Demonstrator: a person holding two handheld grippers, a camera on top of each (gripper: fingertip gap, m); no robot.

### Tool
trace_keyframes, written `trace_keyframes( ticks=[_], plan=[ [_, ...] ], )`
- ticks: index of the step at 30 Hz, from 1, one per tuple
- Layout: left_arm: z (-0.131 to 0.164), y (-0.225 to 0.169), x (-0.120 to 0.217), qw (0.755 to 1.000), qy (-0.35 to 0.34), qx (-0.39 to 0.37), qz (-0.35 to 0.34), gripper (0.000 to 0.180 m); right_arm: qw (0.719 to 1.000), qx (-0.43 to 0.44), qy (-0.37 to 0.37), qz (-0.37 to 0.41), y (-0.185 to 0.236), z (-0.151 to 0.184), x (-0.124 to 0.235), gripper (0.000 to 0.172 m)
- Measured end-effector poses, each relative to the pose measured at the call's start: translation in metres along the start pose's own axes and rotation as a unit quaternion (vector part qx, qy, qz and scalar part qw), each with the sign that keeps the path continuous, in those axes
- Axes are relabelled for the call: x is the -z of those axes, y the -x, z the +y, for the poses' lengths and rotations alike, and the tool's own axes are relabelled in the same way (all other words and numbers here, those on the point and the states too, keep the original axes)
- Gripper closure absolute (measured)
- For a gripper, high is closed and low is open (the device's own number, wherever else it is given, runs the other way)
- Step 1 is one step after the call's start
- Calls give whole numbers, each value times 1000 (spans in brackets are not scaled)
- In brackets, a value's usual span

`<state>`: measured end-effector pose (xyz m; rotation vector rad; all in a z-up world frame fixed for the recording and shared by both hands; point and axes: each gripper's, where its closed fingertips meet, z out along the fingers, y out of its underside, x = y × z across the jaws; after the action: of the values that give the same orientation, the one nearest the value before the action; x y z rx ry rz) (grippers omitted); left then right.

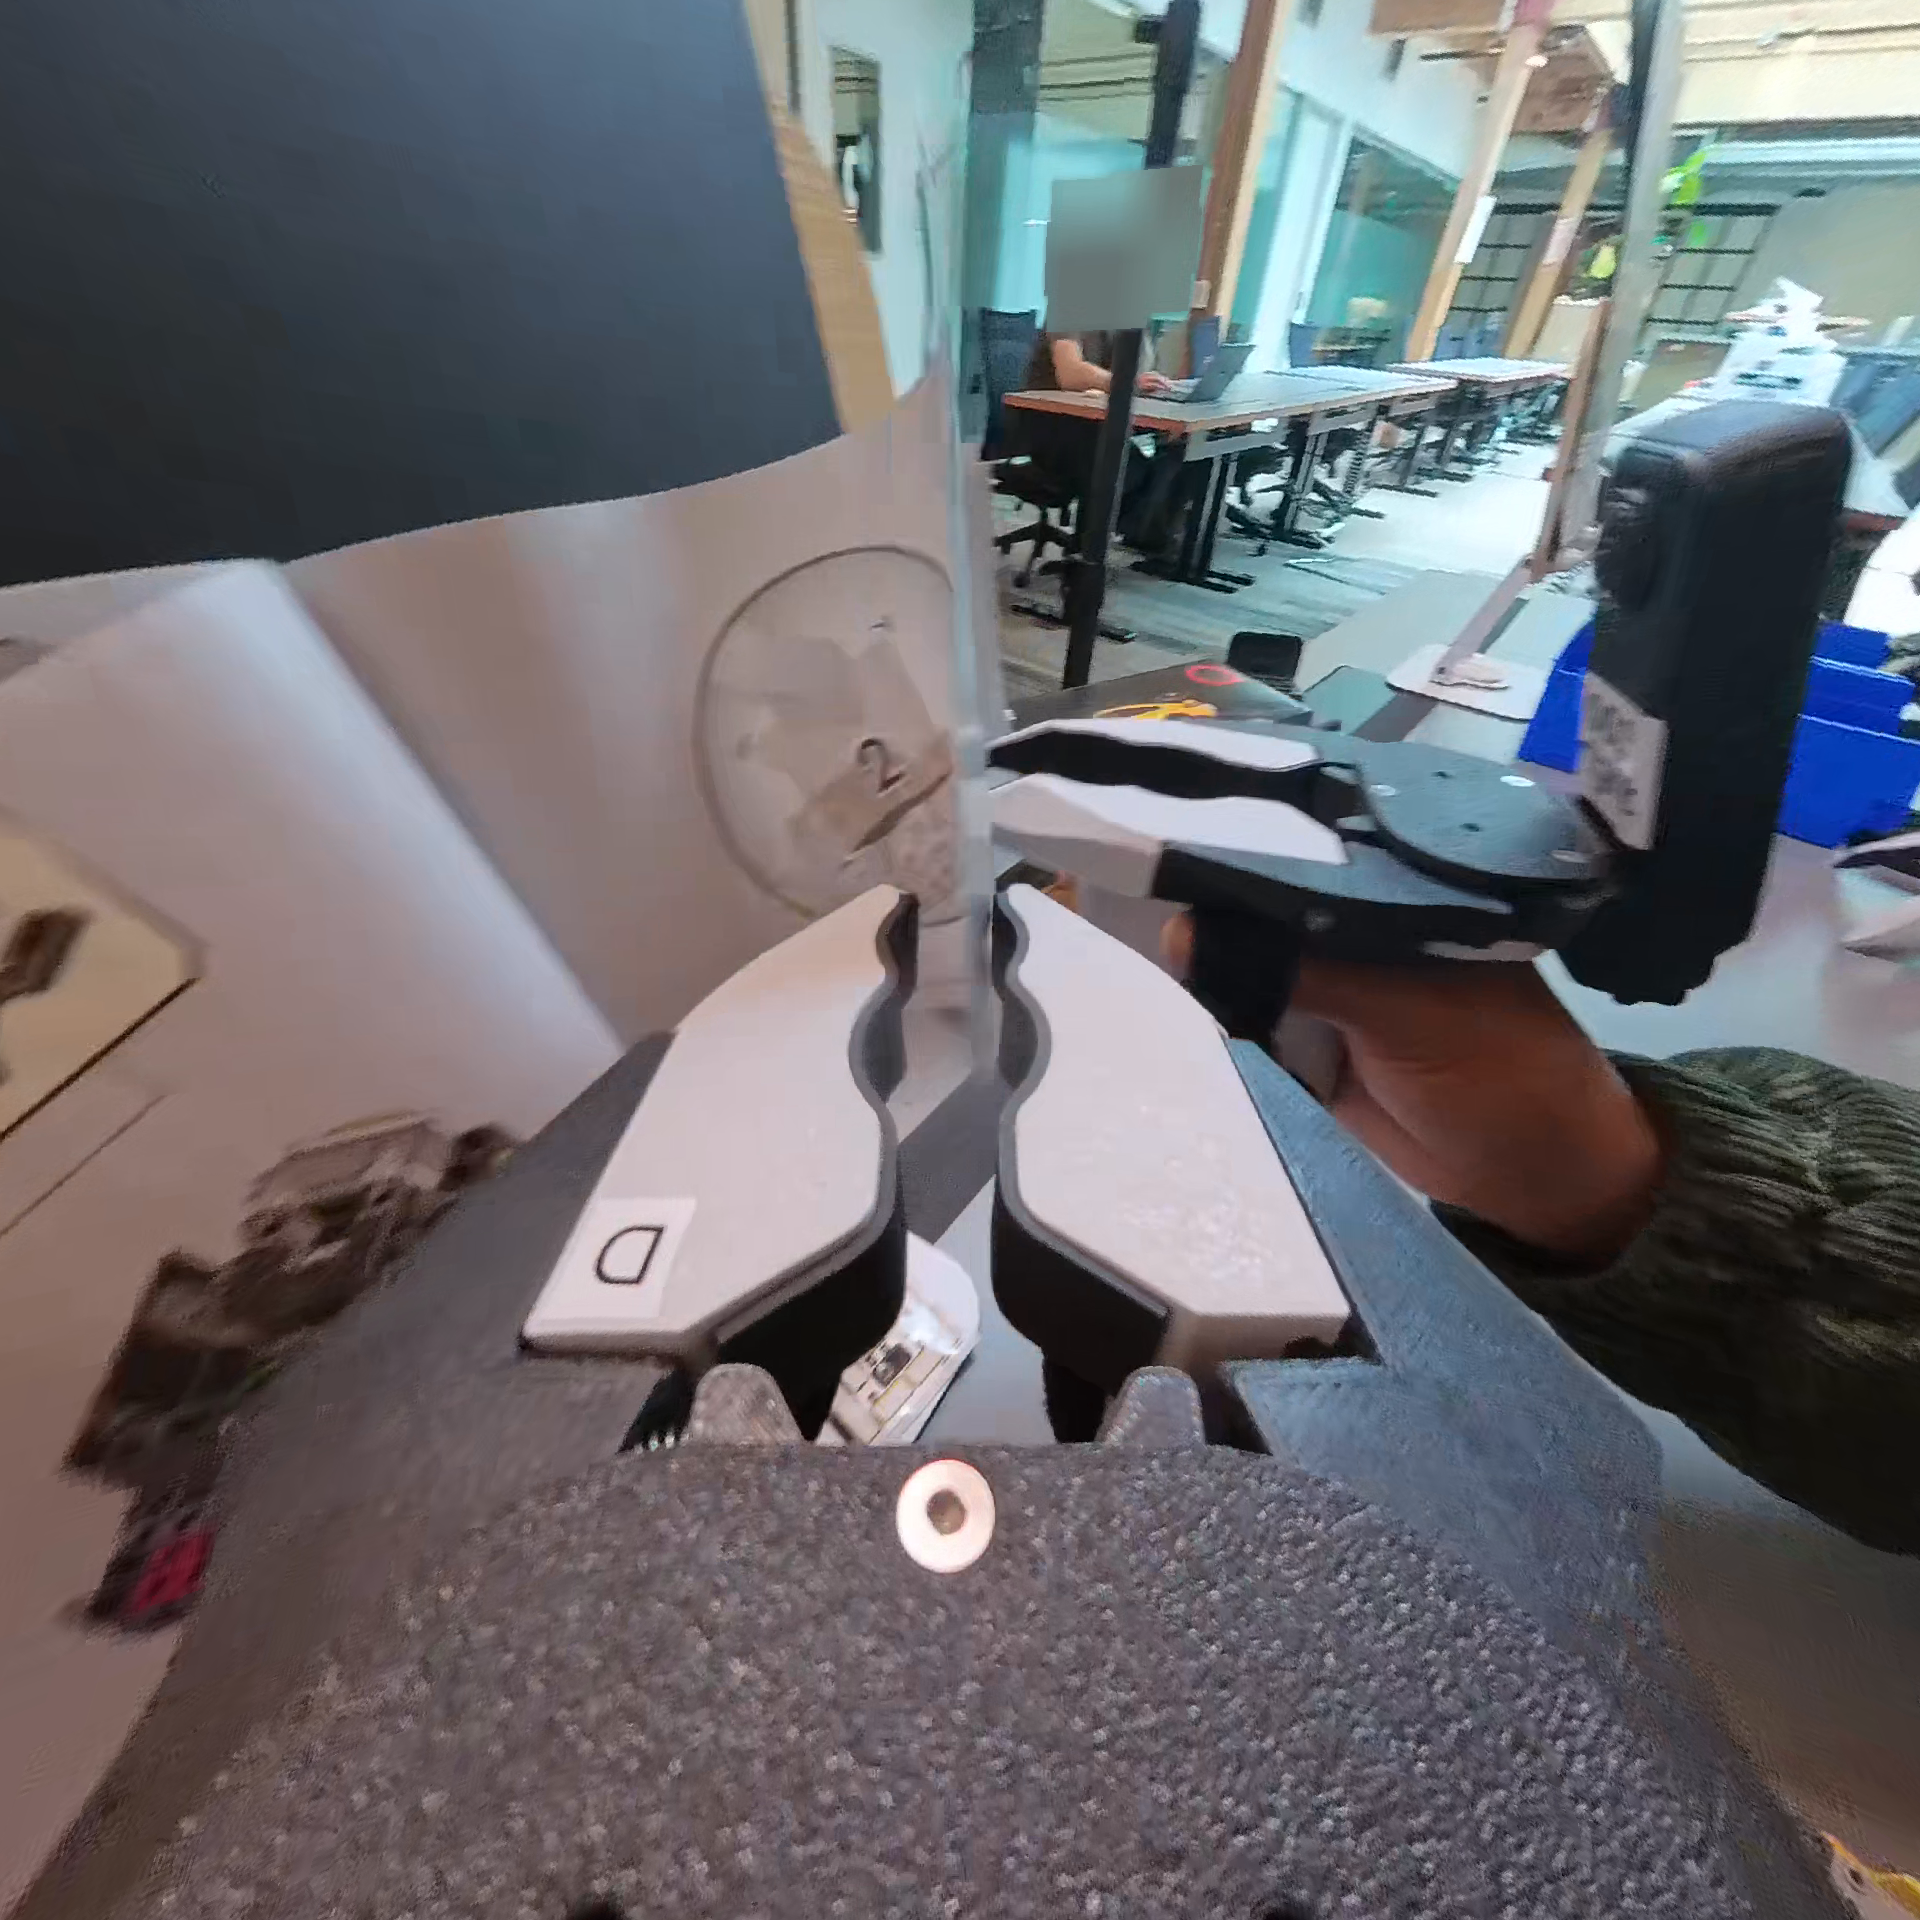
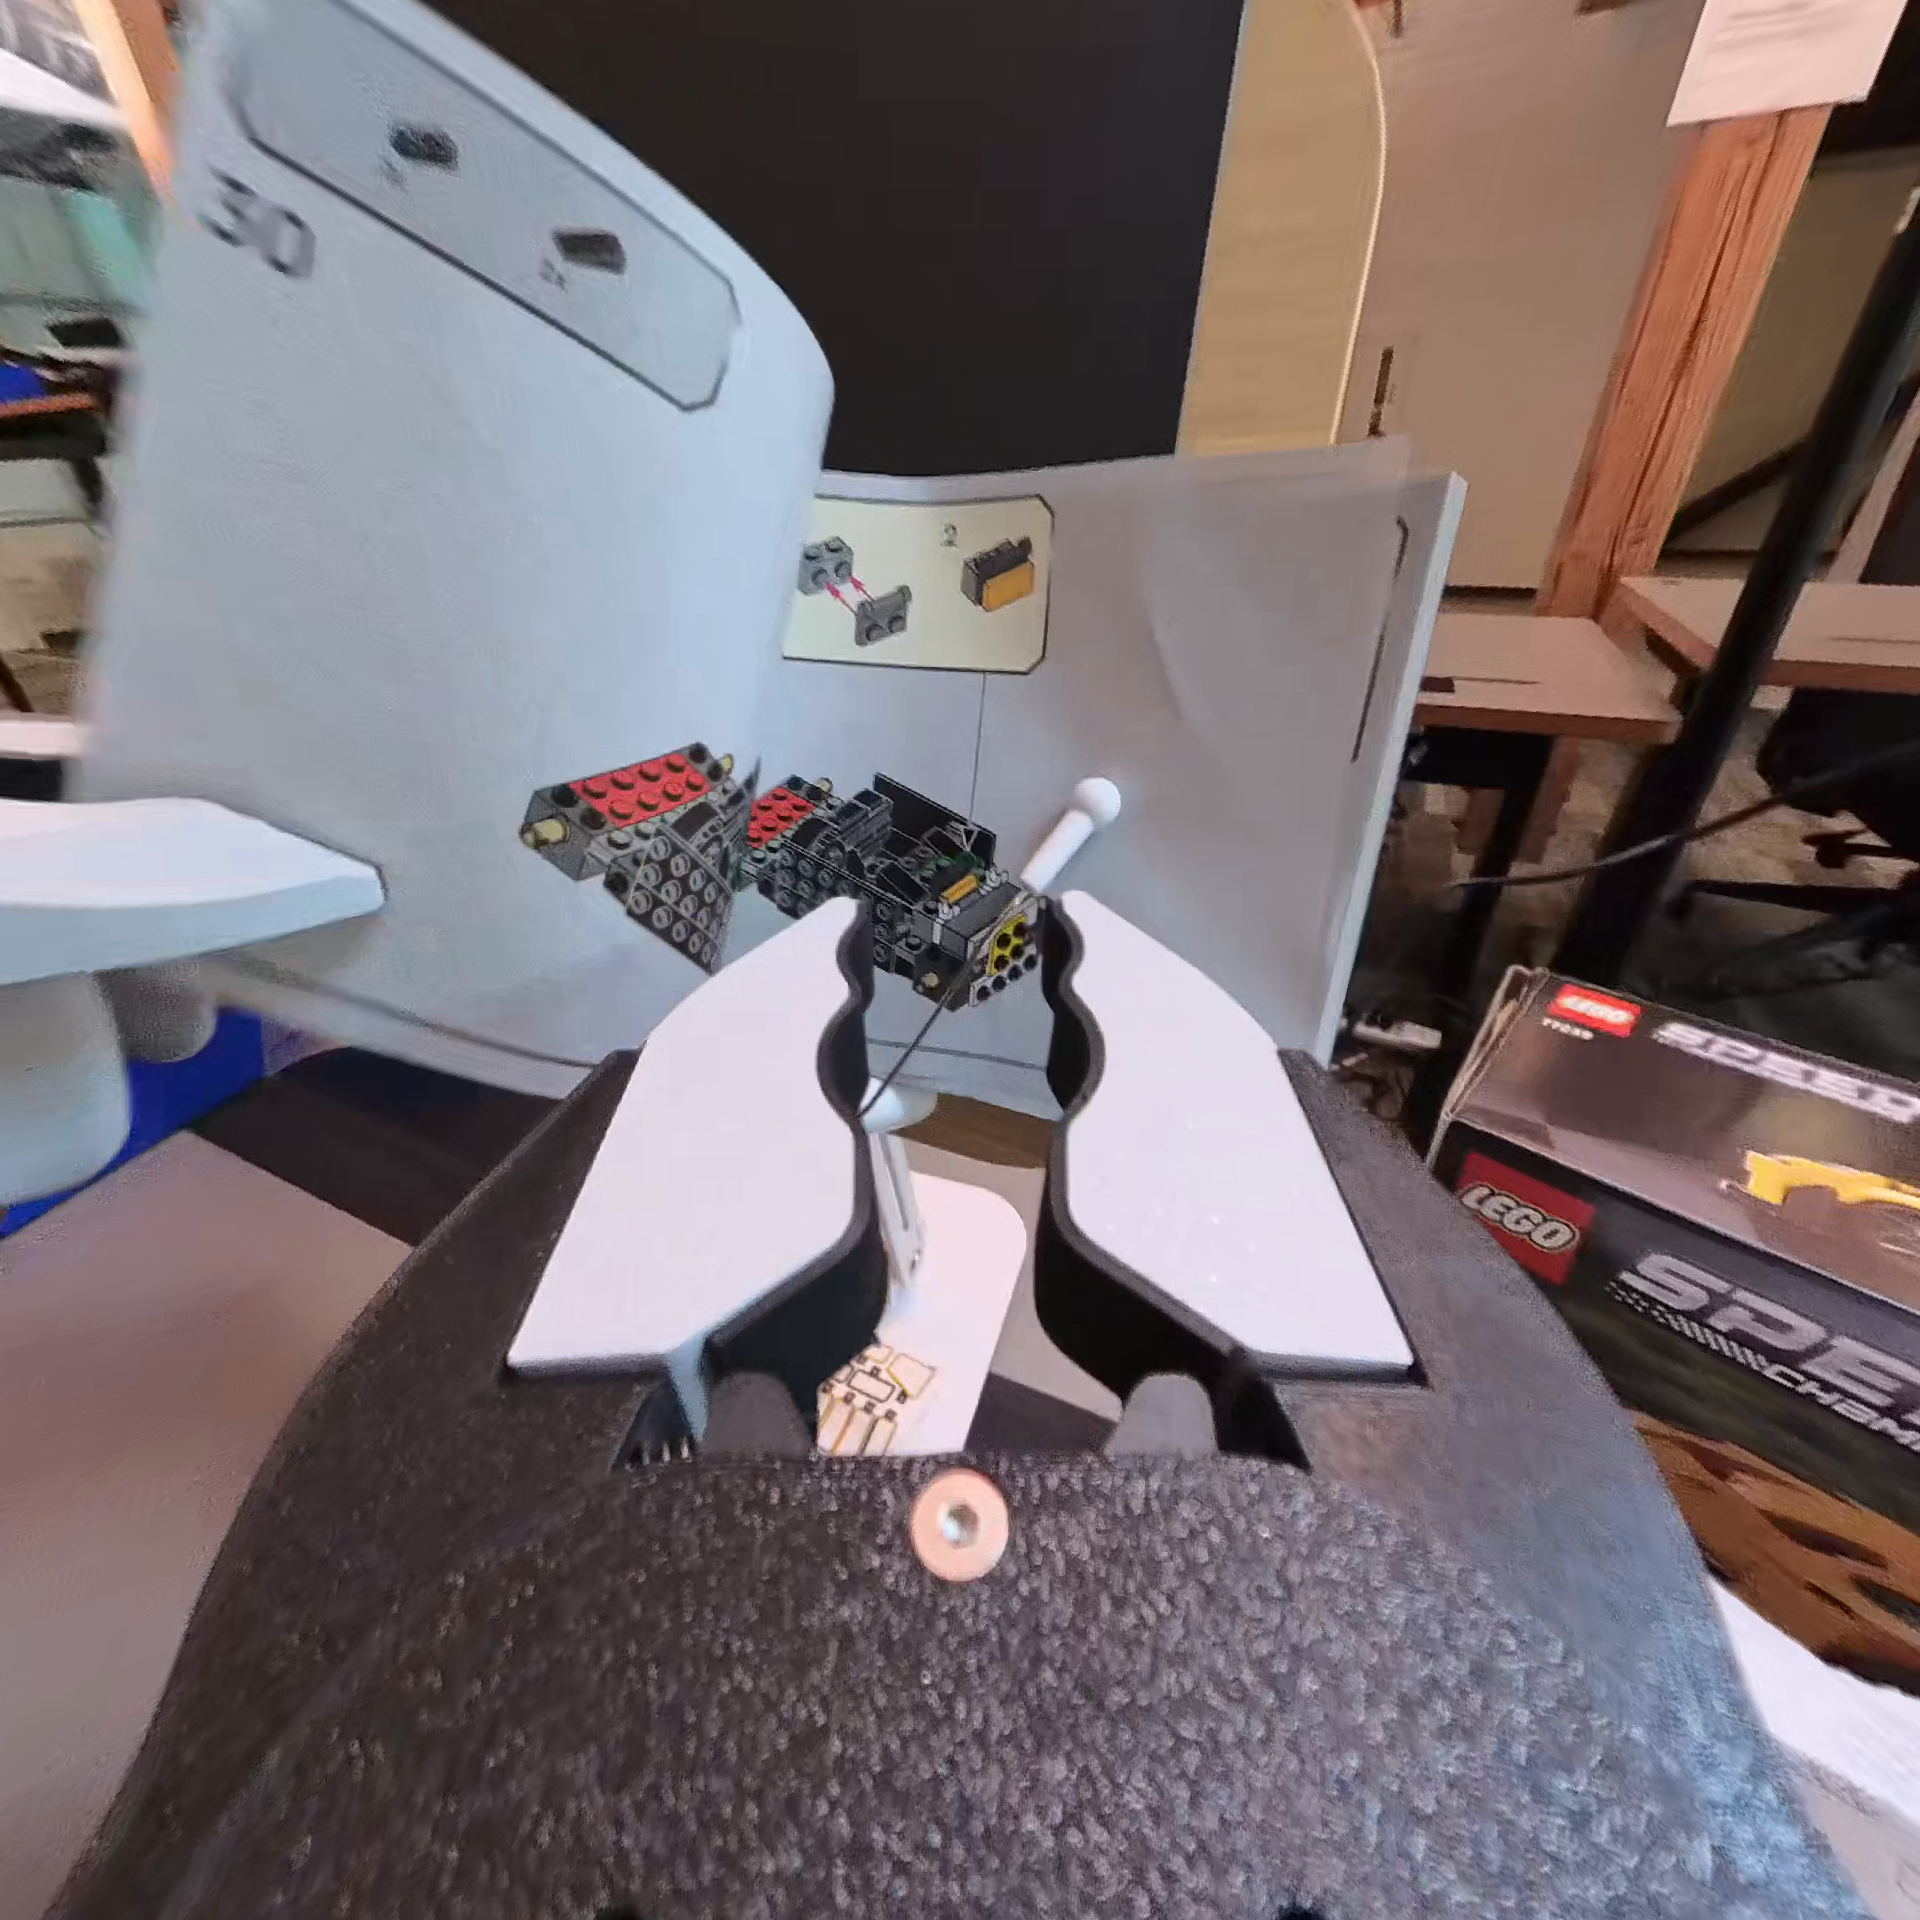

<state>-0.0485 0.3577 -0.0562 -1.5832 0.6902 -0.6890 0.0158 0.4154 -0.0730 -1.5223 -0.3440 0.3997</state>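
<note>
With the left hand-held gripper [image 1: 954, 914] and right hand-held gripper [image 2: 951, 914] both standing apart, and a page [image 1: 971, 810] of the upright booklet [image 2: 1195, 727] edge-on between the left's pads (unpressed), a skewed squeeze would likely crease or tear it.

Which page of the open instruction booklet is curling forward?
The left page: it bows forward in a curve, while the right page stands flat.
</note>
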Motion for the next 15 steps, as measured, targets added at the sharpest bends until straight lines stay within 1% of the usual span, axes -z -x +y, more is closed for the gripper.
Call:
trace_keyframes(
  ticks=[1,2,3,4,5,6,7,8,9,10,12,14,15],
  plan=[
    [-1,-7,-5,1000,0,-8,12,165,1000,-3,11,7,-3,3,-4,139],
    [-3,-17,-9,999,-1,-15,32,160,1000,-3,22,14,-5,6,-9,138],
    [-5,-33,-12,997,-2,-22,73,155,999,0,32,23,-8,8,-14,138],
    [-5,-54,-13,991,2,-22,129,152,999,1,38,28,-10,10,-19,142],
    [-6,-71,-12,984,4,-20,175,146,999,-1,40,32,-12,12,-22,152],
    [-8,-85,-9,977,2,-24,210,143,999,-7,34,33,-15,12,-23,158],
    [-10,-92,-7,974,-1,-32,223,142,999,-21,29,29,-15,13,-23,159],
    [-13,-90,-6,976,-8,-45,212,143,999,-42,21,27,-16,14,-22,161],
    [-16,-83,-6,981,-13,-57,186,147,998,-64,12,26,-18,16,-19,161],
    [-17,-69,-9,987,-8,-64,145,152,996,-87,4,26,-20,18,-17,161],
    [-10,-28,-13,997,28,-73,26,156,989,-146,-12,22,-26,25,-13,161],
    [1,9,-12,990,70,-99,-77,159,979,-203,-30,11,-29,30,-9,161],
    [7,20,-12,983,92,-119,-107,160,974,-224,-38,7,-29,32,-8,161]
  ],
)
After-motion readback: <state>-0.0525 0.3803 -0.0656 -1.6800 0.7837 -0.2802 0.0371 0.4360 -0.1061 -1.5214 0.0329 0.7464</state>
